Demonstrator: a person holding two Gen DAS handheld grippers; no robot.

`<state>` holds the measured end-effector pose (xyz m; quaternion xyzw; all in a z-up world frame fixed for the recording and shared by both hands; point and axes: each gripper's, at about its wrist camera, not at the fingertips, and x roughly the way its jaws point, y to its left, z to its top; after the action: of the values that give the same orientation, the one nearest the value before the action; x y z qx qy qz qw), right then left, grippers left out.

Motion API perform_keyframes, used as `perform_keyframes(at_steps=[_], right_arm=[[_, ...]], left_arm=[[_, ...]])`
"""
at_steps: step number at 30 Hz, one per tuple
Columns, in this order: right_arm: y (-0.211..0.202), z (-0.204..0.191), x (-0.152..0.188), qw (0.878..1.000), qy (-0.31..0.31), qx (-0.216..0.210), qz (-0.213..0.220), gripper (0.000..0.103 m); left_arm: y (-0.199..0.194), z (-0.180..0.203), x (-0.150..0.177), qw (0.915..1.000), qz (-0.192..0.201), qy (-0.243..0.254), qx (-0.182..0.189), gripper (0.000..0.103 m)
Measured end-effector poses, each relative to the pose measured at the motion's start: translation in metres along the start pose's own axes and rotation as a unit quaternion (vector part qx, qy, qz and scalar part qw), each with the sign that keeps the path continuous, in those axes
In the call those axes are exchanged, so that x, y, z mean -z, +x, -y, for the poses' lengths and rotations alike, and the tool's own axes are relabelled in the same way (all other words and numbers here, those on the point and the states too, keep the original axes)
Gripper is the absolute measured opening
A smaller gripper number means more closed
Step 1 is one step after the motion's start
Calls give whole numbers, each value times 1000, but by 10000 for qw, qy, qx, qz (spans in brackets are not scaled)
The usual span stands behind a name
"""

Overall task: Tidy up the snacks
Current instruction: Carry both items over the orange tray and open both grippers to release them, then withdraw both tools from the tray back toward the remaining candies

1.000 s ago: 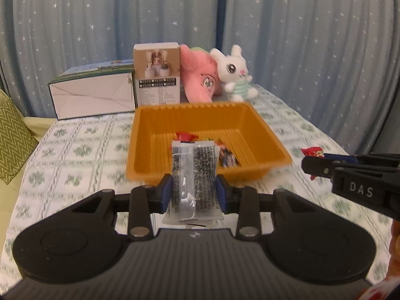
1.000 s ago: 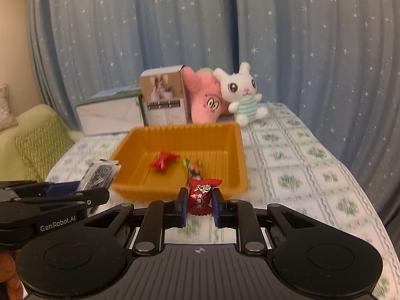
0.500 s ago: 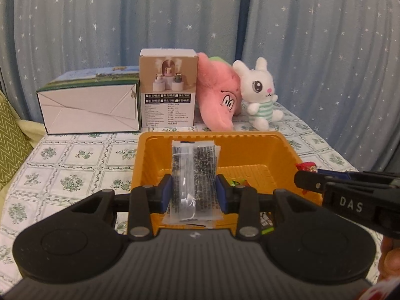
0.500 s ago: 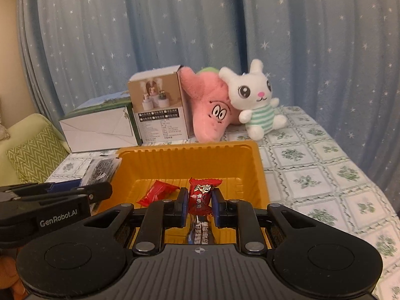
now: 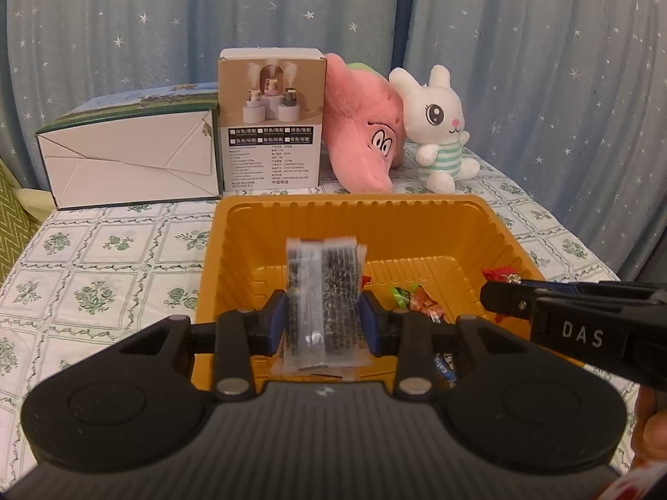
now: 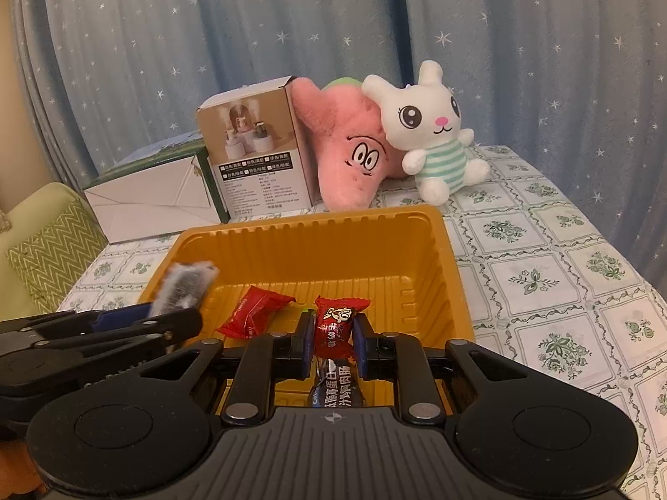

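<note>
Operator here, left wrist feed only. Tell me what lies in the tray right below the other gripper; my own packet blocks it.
Observer: A loose red candy lies on the orange tray floor, left of the right gripper.
Operator: Report what that gripper holds.
Observer: A red wrapped candy, pinched upright between its jaws.
Operator: Say what's under it.
Observer: A dark wrapped snack with white print lies below the jaws.
Operator: Confirm my packet from that side.
Observer: Your left gripper holds the black-speckled packet over the tray's left rim.
</note>
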<state>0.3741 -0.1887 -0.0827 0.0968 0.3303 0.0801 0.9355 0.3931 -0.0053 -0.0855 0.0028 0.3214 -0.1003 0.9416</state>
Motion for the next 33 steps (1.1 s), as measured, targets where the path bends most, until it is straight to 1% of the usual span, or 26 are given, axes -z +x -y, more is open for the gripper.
perform_keyframes(at_steps=[6,14,16,20,23,25,32,33], right_arm=[[0,3,-2,9999,134,-49,3,20],[0,1,-3,9993,245,-266,70,20],[0,1,-3,9988,304,-362,104,20],[3,2,-3,9981,364,-491,36,21],[1,4,-3,9981,405,-449,65,28],[-3,5,-4,9982,430,-407,123,39],[-30,3,-3,9986,273,-286,352,47],[-36,3,-1,9985,279,-278,371,50]], left_arm=[[-8,-5,0,9999,74,0,-79,36],[-19,-18,-5,9995,200,-153,-190,39],[-19,-20,-4,9995,194,-149,-212,40],[-18,-23,0,9995,144,-135,-245,42],[-20,-26,2,9995,135,-154,-256,43],[-23,-26,2,9995,153,-155,-242,45],[-47,-17,7,9995,208,-83,-203,48],[-52,-15,8,9995,211,-89,-195,49]])
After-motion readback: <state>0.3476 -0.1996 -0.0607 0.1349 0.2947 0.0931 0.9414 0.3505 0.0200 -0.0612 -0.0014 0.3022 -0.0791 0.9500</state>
